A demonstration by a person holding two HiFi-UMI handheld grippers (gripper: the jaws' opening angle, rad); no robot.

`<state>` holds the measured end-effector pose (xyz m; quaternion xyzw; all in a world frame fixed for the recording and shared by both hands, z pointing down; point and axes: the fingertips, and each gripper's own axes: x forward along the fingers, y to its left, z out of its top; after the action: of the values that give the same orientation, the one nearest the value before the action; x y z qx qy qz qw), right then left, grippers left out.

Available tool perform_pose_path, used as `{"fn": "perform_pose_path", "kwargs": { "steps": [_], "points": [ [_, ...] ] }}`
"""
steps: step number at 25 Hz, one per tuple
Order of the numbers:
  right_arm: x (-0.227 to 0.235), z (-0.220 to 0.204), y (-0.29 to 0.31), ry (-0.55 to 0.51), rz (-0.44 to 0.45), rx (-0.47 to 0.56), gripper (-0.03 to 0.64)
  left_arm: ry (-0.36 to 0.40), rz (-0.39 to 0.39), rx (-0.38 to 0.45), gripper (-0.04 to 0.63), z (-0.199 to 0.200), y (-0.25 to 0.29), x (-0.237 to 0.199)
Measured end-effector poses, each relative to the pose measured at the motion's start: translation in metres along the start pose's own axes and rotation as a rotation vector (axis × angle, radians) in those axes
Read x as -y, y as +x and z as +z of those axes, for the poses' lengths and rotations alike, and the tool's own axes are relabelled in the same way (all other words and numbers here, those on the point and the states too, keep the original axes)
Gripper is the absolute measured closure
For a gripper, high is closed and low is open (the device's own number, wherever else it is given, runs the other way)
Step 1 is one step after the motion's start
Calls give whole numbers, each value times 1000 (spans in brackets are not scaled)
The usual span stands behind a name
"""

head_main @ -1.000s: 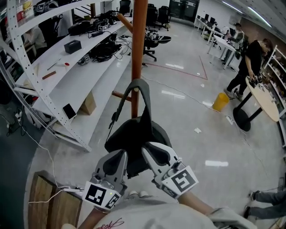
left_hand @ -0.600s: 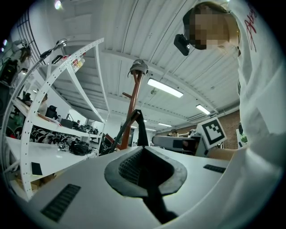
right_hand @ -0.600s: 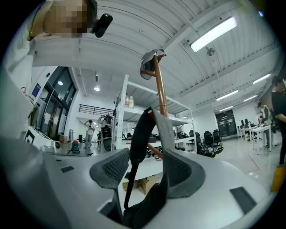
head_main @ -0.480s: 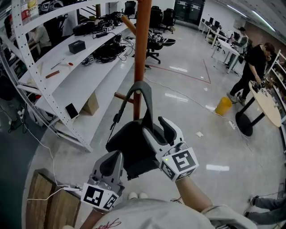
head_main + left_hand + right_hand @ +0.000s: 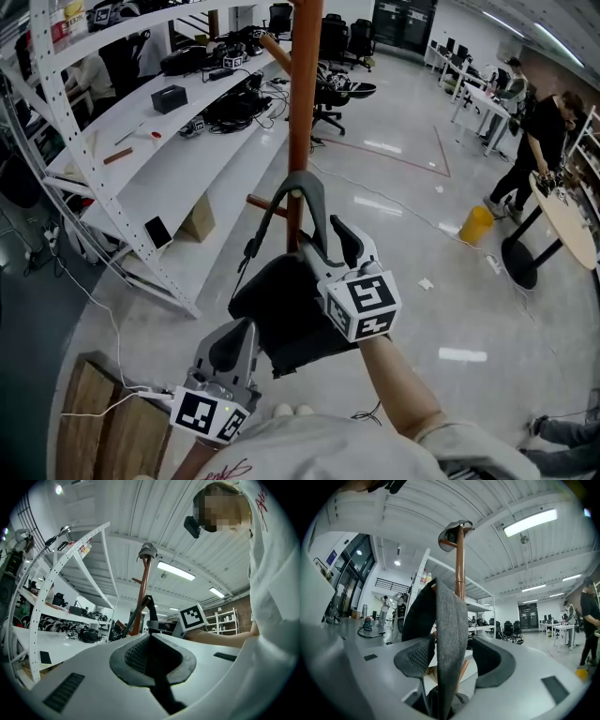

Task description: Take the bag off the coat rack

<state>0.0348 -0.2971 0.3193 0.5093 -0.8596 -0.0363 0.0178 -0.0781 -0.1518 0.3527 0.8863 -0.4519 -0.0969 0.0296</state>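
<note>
Moved since earlier: right gripper is reaching farther out and higher, from beside the bag up to its strap; its jaws have just been opening, and the strap is now standing between them
Unmoved since earlier: left gripper is staying low and near, by the bag's near-left corner; the bag is still hanging
Head view: bag is hanging by its grey strap from a peg on the coat rack, its black body resting against the pole; right gripper is straddling the strap's right side just below the peg
Left gripper view: jaws are lying clenched together with nothing between them; rack and strap are showing far beyond, well apart from the tips
Right gripper view: jaws are standing released and wide, with the strap running upright between the pads, nearer the left one, and neither pad pressing
Step in hand: seemingly lining up a hold on the strap, the bag not yet lifted
Next move: probably calling for closing on the strap, then raising it over the peg's tip before drawing it near, keeping the bag from swinging into the pole
</note>
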Motion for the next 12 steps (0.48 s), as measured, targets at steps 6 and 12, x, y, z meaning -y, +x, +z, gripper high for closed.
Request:
{"fn": "perform_pose_path", "kwargs": {
  "steps": [6,12],
  "points": [
    [9,-2,22,-3,-15,-23,383,-2,28,-2,575,0,-8,-6],
    [9,1,37,-56,-8,-32,397,-7,48,-8,575,-1,-13,-9]
  ]
}}
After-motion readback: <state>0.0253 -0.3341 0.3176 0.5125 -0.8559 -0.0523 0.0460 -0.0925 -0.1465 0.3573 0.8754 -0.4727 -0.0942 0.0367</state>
